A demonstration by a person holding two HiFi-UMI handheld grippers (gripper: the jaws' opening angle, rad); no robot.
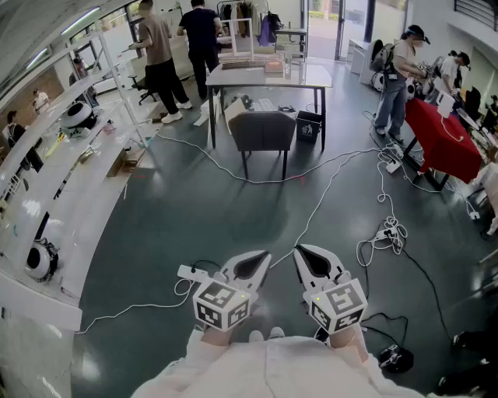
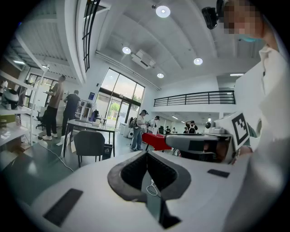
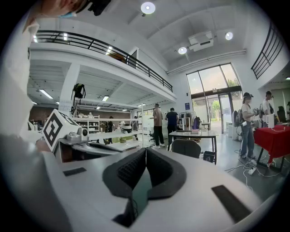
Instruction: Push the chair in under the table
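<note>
A dark grey-green floor (image 1: 233,218) is crossed by white cables (image 1: 387,232). White shelving (image 1: 54,179) runs along the left side. A red-covered table (image 1: 440,144) stands at the right, with people (image 1: 397,78) beside it. Tall windows (image 2: 120,97) fill the far wall, round ceiling lamps (image 2: 163,11) glow, and a railed balcony (image 3: 104,45) runs above.

Grey chair (image 1: 262,130) upright, pulled out before table (image 1: 311,76).

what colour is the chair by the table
Dark grey chair; the head view shows it best.
</note>
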